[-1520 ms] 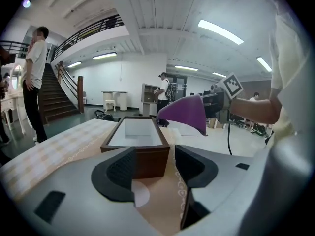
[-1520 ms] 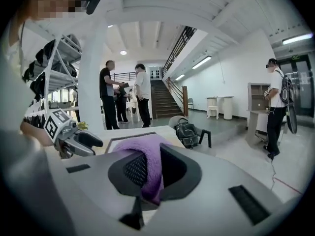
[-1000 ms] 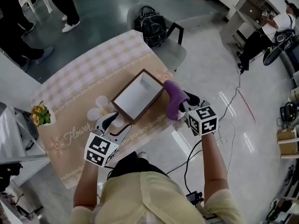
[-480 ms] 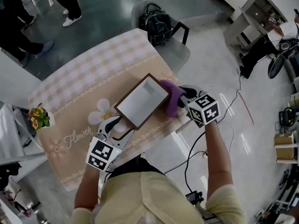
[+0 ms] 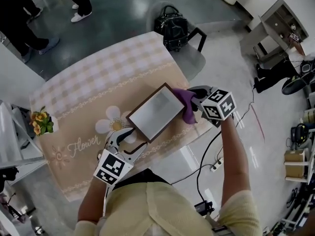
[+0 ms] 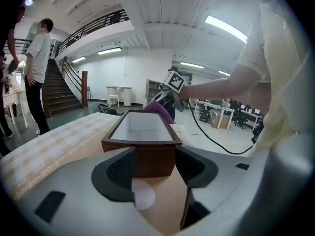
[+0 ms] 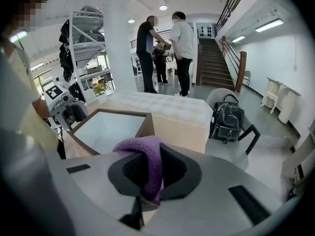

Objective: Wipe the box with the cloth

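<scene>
Nearest to the person, the left gripper (image 6: 153, 167) has its jaws on the two sides of the near short end of the dark-brown wooden box (image 5: 156, 112), which has a white inside, and they seem to press on it. The box lies on the beige flower-print tablecloth (image 5: 83, 107), and its long axis runs from near left to far right, from one gripper toward the other. At the far right end, the right gripper (image 7: 147, 173) pinches the purple cloth (image 7: 147, 154), which touches the rim there. So I judge that the right hand wipes leftward along this axis.
</scene>
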A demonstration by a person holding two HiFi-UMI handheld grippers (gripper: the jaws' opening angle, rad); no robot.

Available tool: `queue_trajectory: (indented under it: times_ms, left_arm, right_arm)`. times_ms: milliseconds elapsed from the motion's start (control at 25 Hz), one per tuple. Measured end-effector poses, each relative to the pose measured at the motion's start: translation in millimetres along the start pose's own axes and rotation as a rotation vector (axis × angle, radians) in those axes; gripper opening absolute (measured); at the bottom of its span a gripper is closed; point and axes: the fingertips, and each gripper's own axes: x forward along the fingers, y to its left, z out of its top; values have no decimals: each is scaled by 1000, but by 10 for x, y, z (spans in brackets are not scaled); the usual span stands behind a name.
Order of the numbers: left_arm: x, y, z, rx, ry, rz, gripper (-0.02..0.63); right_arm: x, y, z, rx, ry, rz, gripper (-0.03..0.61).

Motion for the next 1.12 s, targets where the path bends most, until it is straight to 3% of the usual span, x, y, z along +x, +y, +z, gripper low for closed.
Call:
queue_trajectory:
  times_ms: [560,1120]
  left_arm:
    - [6,1,18,-20,-14,-14,261]
    - [2,38,31,-24,-31,-21,255]
  right_arm:
    - [304,9,235,-16,54,106,44]
    - [466,-51,440,-7,51,84,44]
